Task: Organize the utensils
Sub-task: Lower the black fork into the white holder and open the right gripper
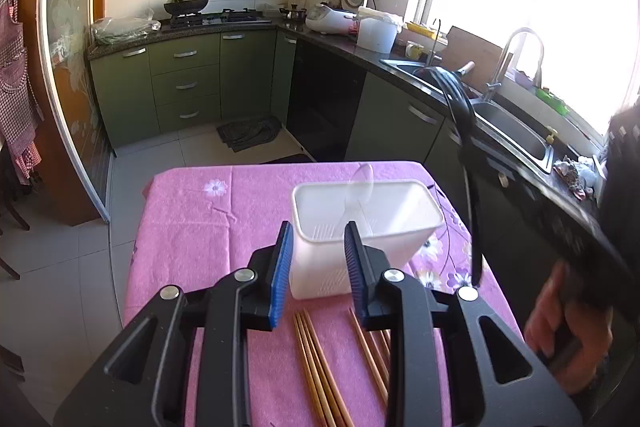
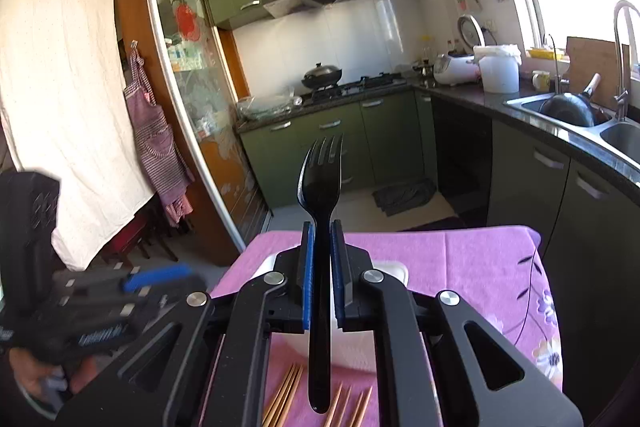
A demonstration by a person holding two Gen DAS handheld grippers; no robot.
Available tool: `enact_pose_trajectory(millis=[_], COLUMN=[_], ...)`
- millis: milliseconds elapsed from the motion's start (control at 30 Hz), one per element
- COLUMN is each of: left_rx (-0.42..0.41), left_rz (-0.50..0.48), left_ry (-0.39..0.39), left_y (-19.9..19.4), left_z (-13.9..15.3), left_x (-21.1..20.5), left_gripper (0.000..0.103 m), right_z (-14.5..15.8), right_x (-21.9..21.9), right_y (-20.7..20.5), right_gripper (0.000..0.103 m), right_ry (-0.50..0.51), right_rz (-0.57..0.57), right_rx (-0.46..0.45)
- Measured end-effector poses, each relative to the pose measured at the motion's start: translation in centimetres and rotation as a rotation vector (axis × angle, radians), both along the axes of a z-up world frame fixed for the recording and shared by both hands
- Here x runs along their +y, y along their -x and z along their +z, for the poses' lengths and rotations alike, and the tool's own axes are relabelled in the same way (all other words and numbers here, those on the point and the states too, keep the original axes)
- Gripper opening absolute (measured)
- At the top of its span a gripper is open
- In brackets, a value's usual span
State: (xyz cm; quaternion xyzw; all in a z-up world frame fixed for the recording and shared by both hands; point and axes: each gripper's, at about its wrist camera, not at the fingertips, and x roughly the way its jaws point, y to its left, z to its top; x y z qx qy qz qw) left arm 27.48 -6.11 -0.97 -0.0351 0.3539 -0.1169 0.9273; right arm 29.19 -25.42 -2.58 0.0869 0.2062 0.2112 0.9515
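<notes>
A white plastic utensil holder (image 1: pixel 360 227) stands on the pink flowered tablecloth (image 1: pixel 208 227) with a clear plastic spoon (image 1: pixel 358 191) leaning inside it. My left gripper (image 1: pixel 318 267) is open and empty, its blue pads on either side of the holder's near wall. Several wooden chopsticks (image 1: pixel 320 367) lie on the cloth below it. My right gripper (image 2: pixel 321 263) is shut on a black plastic fork (image 2: pixel 320 187), held upright with tines up above the holder (image 2: pixel 394 269). The fork also shows at the right of the left wrist view (image 1: pixel 464 115). Chopsticks (image 2: pixel 286 395) lie under it.
The small table stands in a kitchen with green cabinets (image 1: pixel 184 83), a stove with a wok (image 1: pixel 186 3), a dark counter with a sink (image 1: pixel 512 131) on the right, and a tiled floor (image 1: pixel 72 267) to the left.
</notes>
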Motion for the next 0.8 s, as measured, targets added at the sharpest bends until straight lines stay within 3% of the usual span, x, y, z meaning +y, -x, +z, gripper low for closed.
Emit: enact_pose_trajectory(millis=[333,500,800], left_rx=[0.033,0.049,0.073], left_rz=[-0.012,-0.026,-0.051], left_ry=[-0.02,-0.01,-0.018], left_y=[3.8,3.9,4.0], left_z=[-1.2,-1.6,-2.2], left_x=[2.9,2.5,1.1], left_gripper=[0.025,0.026,0.026], right_z=[-1.5,-2.7,-5.4], right_x=[2.3,2.4,-0.1], right_y=[-7.2,-7.0,-2.8], right_gripper=[0.009,0.009,0.009], right_ry=[0.047,0.097,0.08], right_rz=[-0.105,-0.112,-0.111], right_rx=[-0.101,-0.129,-0.137])
